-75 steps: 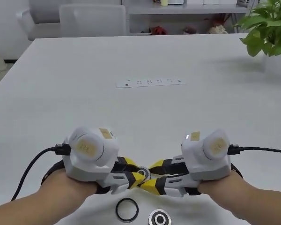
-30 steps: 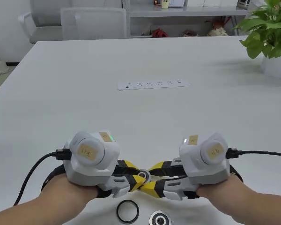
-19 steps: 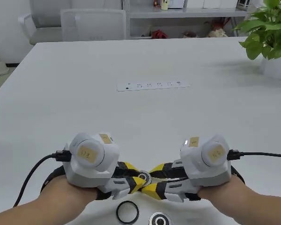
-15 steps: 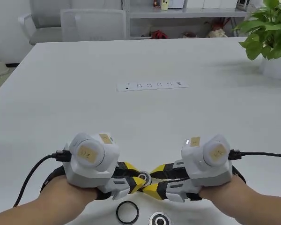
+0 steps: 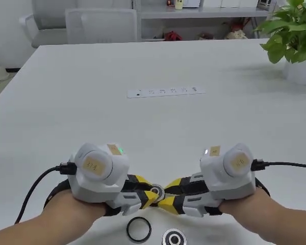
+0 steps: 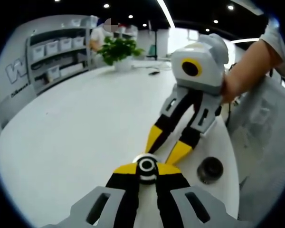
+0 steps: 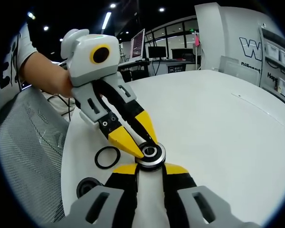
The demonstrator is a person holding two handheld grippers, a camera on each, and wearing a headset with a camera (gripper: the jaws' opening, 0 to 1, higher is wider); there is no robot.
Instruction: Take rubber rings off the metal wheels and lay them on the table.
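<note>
Gripping one metal wheel (image 5: 154, 192) from both sides at a smooth white table (image 5: 143, 127)
Left gripper (image 5: 147, 194) and right gripper (image 5: 166, 194), both yellow-tipped, are each clamped on the round silver wheel, which is held between them at the table's near edge. A loose black rubber ring (image 5: 138, 228), thin and circular, lies flat on the table nearer the person, beside a second wheel (image 5: 174, 238). A long white power strip (image 5: 166, 91) lies mid-table. Far right, a white pot (image 5: 301, 70) holds a leafy green plant (image 5: 290, 28)

Grey grippers (image 5: 155, 196), yellow-tipped jaws, black cables (image 5: 285, 164)
</note>
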